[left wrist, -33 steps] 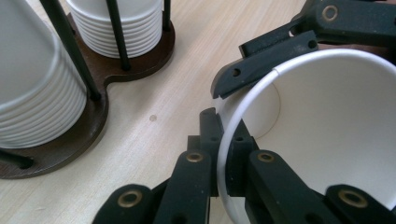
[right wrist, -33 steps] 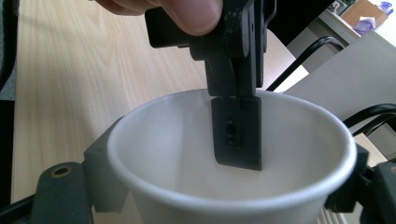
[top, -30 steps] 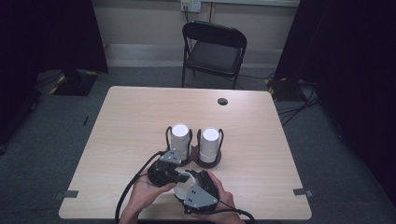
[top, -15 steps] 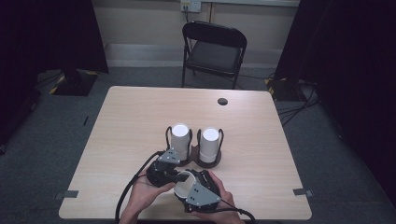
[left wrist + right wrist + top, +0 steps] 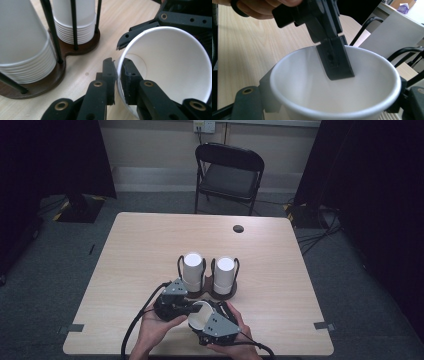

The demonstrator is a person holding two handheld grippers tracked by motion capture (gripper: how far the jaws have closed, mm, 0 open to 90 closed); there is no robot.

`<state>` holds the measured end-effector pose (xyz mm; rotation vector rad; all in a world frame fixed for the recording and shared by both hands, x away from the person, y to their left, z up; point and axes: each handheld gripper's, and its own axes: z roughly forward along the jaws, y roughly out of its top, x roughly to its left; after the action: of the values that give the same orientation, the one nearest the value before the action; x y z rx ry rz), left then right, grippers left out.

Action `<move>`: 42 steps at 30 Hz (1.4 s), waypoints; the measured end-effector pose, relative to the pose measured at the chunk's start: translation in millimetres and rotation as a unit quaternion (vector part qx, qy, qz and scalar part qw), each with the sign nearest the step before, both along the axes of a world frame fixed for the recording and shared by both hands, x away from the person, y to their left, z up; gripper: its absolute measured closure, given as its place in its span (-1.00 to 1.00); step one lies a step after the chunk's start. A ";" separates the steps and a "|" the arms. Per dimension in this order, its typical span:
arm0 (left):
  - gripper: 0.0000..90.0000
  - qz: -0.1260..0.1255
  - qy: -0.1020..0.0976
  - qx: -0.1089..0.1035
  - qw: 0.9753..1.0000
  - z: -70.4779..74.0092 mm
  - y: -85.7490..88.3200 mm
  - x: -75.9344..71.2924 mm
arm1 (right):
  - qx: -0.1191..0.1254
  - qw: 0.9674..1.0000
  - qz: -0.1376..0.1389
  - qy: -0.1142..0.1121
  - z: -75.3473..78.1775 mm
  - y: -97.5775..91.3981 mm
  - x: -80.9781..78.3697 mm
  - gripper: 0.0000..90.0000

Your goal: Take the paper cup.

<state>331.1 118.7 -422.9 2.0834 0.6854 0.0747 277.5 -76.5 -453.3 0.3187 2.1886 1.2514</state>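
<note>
Light, crushable paper cup (image 5: 170, 72): your left gripper (image 5: 119, 75) pinches its rim; right gripper (image 5: 332, 100) clasps its body; squeeze gently.

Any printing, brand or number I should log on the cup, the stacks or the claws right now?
None readable.
Paper cup: plain white inside and on the rim, no print.
Cup stacks in the wooden holder: plain white, no labels.
Left claw and right claw: black parts with screws, no markings legible.
Wall plate behind the chair: too small to read.
</note>
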 end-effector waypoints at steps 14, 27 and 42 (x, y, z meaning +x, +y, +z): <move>0.78 0.017 -0.031 -0.050 0.998 -6.2 6.2 -6.5 | 0.022 0.999 -0.018 0.033 0.2 -8.0 3.7 -0.49; 0.61 0.046 -0.064 -0.099 0.992 -10.2 14.3 -12.1 | 0.044 0.997 -0.031 0.052 -0.8 -16.4 7.0 -0.48; 0.10 0.126 -0.106 -0.101 0.981 -19.8 27.9 -16.3 | 0.094 0.991 -0.061 0.076 0.3 -38.0 13.5 -0.48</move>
<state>314.8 146.5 -442.7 1.7556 0.7883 0.3497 291.0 -114.6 -453.0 0.6323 2.1424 1.4064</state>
